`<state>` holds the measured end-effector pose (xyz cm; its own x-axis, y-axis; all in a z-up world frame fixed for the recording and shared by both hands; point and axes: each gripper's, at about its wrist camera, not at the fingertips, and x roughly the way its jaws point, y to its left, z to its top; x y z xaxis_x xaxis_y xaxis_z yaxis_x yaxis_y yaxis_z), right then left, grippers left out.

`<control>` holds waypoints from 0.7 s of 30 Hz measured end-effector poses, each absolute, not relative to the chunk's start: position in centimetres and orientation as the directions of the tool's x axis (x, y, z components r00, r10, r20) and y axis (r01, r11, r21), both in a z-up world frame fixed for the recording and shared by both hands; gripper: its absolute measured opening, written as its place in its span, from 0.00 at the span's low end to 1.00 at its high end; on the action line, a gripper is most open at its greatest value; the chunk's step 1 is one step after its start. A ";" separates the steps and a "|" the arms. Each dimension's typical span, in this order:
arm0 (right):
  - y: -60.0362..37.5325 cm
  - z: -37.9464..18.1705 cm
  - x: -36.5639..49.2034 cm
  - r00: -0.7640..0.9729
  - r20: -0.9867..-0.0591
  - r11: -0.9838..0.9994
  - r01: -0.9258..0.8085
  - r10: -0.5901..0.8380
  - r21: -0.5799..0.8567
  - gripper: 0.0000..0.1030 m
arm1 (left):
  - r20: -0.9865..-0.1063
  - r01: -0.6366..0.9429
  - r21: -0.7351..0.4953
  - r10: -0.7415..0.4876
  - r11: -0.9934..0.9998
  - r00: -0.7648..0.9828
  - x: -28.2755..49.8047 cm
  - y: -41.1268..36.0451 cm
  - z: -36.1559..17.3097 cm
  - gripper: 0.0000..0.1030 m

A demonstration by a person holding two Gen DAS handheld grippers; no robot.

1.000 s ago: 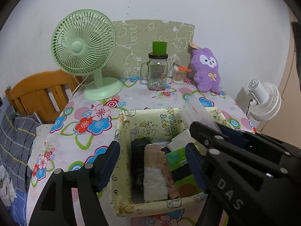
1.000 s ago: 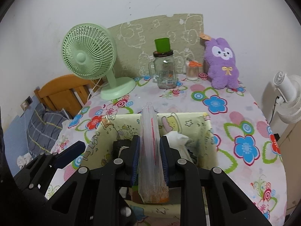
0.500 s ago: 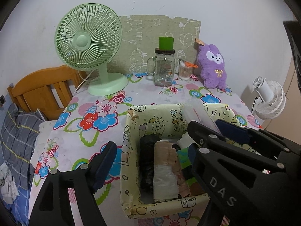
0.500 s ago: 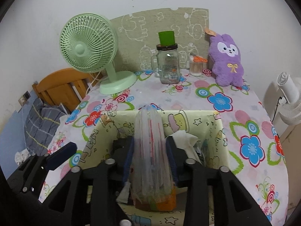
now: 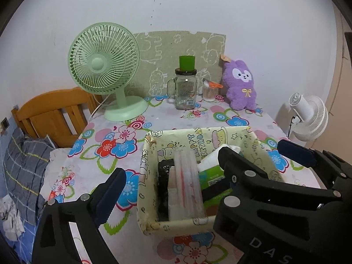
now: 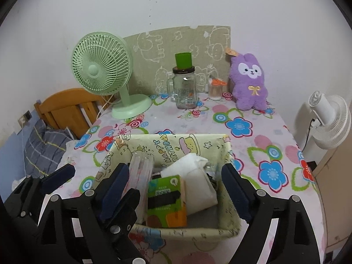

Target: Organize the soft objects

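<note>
A cartoon-print fabric basket sits on the flowered table. In it stand a clear red-striped packet, a green tissue pack, a white soft pack and a black item. My right gripper hovers over the basket, its jaws opening, with no pad touching anything. My left gripper is beside it with its jaws also opening, straddling the basket's left half and holding nothing. A purple plush leans at the back right.
At the back of the table stand a green desk fan, a glass mug jar with a green cup on top and a cotton-swab pot. A wooden bed frame and bedding lie left. A white fan stands right.
The right gripper's jaws have spread and let go of the clear striped packet, which now stands in the basket's left side. The left jaws widened. Both grippers have drawn back a little.
</note>
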<state>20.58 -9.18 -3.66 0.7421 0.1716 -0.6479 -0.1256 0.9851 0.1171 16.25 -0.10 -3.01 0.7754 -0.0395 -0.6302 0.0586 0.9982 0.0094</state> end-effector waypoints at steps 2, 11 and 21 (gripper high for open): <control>-9.5 -3.2 19.8 0.750 -0.641 0.986 -0.118 0.164 0.114 0.87 | -0.624 0.059 0.014 -0.037 0.998 0.781 15.6 -0.4 -2.6 0.96; -10.8 -1.1 15.8 0.788 -0.600 0.990 -0.096 0.138 0.101 0.94 | -0.590 0.067 0.011 -0.048 0.998 0.806 12.5 -1.2 -0.8 1.00; -11.9 1.1 11.3 0.824 -0.555 0.993 -0.072 0.112 0.093 0.97 | -0.551 0.080 0.004 -0.065 0.997 0.832 8.5 -1.9 0.9 1.00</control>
